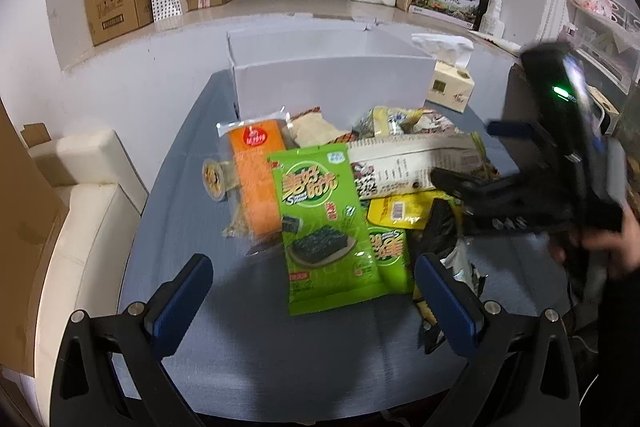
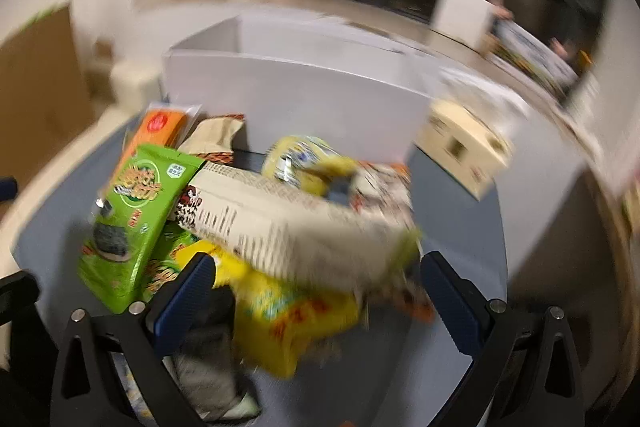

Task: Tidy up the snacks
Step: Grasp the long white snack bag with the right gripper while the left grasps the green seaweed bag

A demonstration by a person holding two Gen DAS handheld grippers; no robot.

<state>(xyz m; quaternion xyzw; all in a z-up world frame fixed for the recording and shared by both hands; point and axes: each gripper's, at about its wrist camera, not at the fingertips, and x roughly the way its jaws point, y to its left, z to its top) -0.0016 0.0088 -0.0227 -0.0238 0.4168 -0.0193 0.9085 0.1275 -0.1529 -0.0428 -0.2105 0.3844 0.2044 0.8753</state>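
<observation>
1. Left wrist view: I am holding my left gripper spread wide and empty above the grey table, its blue pads flanking the near end of a green seaweed packet. The packet is lying flat on top of the snack pile, overlapping an orange packet on one side and a second green packet on the other. A white box is standing open behind the pile, beside a tissue box. My right gripper is reaching in from the right over a long white packet; blur keeps me from telling its spread here.

2. Right wrist view: I am sweeping my right gripper over the pile, jaws wide apart and gripping nothing. A yellow packet is lying between the pads, the long white packet just beyond. Everything is smeared by motion.

3. Handling, as I judge it: these foil bags are looking light, slick and crushable, so I am favouring a gentle pinch on a flat sealed edge.
</observation>
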